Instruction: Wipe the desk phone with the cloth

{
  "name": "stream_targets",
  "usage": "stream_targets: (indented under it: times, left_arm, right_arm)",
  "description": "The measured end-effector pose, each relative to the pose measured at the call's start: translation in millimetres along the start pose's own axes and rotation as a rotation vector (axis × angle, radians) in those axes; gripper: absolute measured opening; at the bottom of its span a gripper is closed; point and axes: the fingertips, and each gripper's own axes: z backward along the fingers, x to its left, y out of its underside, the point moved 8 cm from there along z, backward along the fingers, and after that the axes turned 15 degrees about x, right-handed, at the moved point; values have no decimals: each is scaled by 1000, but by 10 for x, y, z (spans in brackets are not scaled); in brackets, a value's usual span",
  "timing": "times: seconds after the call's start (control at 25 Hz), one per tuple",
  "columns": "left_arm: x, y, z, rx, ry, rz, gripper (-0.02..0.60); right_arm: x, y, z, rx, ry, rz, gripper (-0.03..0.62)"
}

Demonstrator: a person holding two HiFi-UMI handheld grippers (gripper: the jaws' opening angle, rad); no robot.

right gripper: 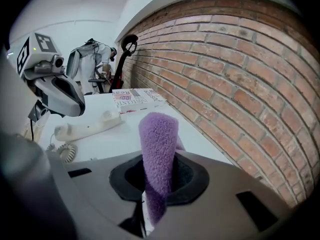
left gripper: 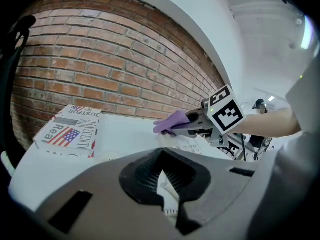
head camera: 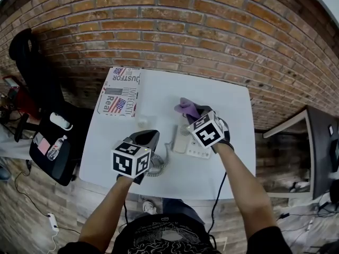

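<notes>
Pinching the purple cloth (right gripper: pixel 157 144) in our right claw (head camera: pixel 193 111), we are holding it by the desk phone (head camera: pixel 198 147); left claw (head camera: pixel 148 137) is hovering closed, empty.

Even, diffuse indoor light: the white table (head camera: pixel 212 99) reads bright without hard glare, and the shadow under the handset (right gripper: pixel 85 125) is soft and faint. A ceiling lamp (left gripper: pixel 305 38) blooms at the upper right of the left gripper view. All three views bow strongly toward the edges, with dark vignetted corners. The purple cloth (right gripper: pixel 157 149) shows crisp fibre texture
</notes>
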Motion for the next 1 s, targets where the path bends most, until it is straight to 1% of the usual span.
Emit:
stream_targets:
  times: [0.24, 0.48, 0.88, 1.0]
  left_arm:
    - [-19, 69, 47, 2, 0, -5, 6]
    - [-54, 137, 130, 1, -1, -9, 6]
    - [-151, 246, 250, -3, 7, -26, 6]
    - [-180, 275, 273, -5, 10, -31, 6]
  right_arm:
    - [238, 110, -50, 18, -29, 1, 46]
    - [443, 231, -22, 26, -61, -38, 46]
    - [751, 394, 67, 49, -89, -39, 46]
    - [831, 420, 81, 38, -96, -31, 46]
